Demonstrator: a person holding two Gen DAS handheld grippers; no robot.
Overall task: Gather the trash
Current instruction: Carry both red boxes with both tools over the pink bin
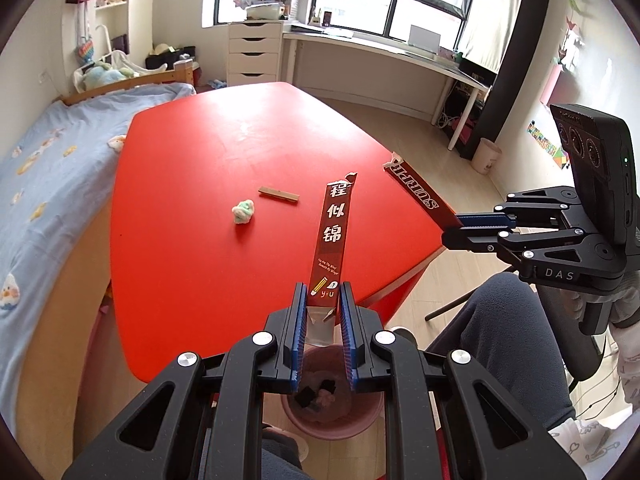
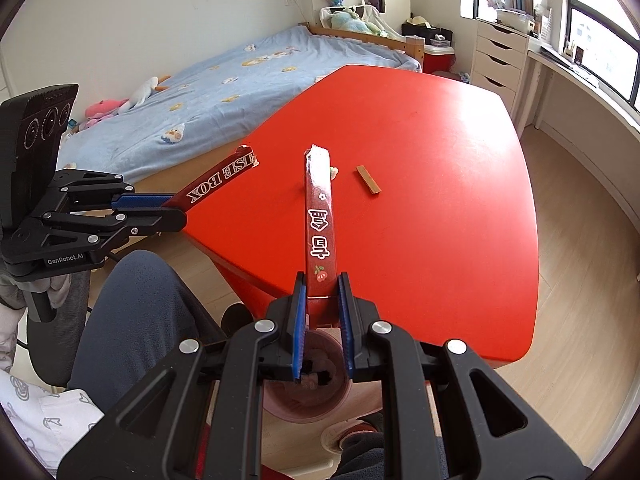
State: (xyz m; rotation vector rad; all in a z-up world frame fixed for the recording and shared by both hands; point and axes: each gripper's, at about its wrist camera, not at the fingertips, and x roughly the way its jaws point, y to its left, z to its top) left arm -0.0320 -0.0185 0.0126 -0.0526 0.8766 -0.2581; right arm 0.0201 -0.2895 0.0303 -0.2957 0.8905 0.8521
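Note:
My left gripper is shut on a torn dark-red cardboard strip with white characters; it also shows in the right wrist view. My right gripper is shut on a second torn red strip, seen from the left wrist. Both are held above a pink trash bin beside the red table; the bin also shows in the right wrist view. A crumpled white-green wad and a small brown strip lie on the table.
A bed with a blue cover runs along the table's left side. A person's knee and chair are to the right. A white drawer unit and a desk stand under the window. Another small bin stands on the floor.

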